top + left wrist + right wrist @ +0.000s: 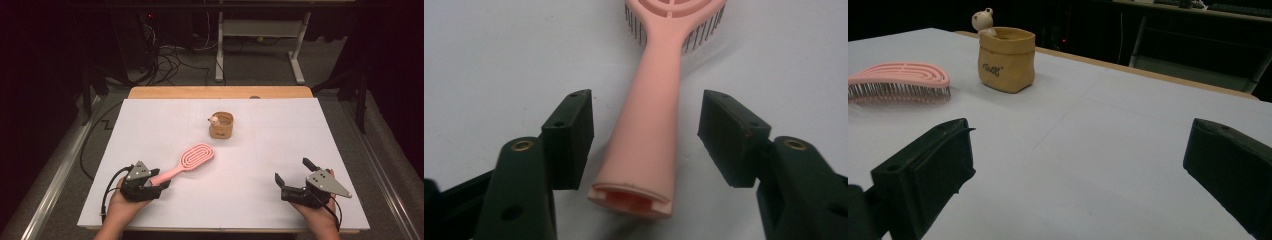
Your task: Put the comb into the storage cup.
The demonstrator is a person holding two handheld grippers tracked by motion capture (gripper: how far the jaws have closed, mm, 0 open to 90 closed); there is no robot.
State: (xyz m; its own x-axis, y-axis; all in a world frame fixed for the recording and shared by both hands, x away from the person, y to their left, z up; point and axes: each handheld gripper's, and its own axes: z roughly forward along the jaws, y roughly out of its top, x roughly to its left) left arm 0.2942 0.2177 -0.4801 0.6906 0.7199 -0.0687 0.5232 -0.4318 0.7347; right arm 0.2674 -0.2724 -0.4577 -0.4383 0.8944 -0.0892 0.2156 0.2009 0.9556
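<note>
Pink hairbrush (186, 164) flat on the white table (280, 145), bristles down, handle between the pads of the left gripper (646, 135), untouched on both sides, not yet gripped. Right gripper (291, 176) wide apart, holding nothing. Tan pouch (221, 125) farther back.

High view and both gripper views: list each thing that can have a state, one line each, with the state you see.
Pink hairbrush: lying flat on the table, bristles down, handle between the left jaws.
Left hand-held gripper: jaws either side of the handle, small gaps showing, not yet gripping.
Right hand-held gripper: jaws wide open, nothing between them.
Tan pouch: upright, top open, small bear figure at its rim.
</note>
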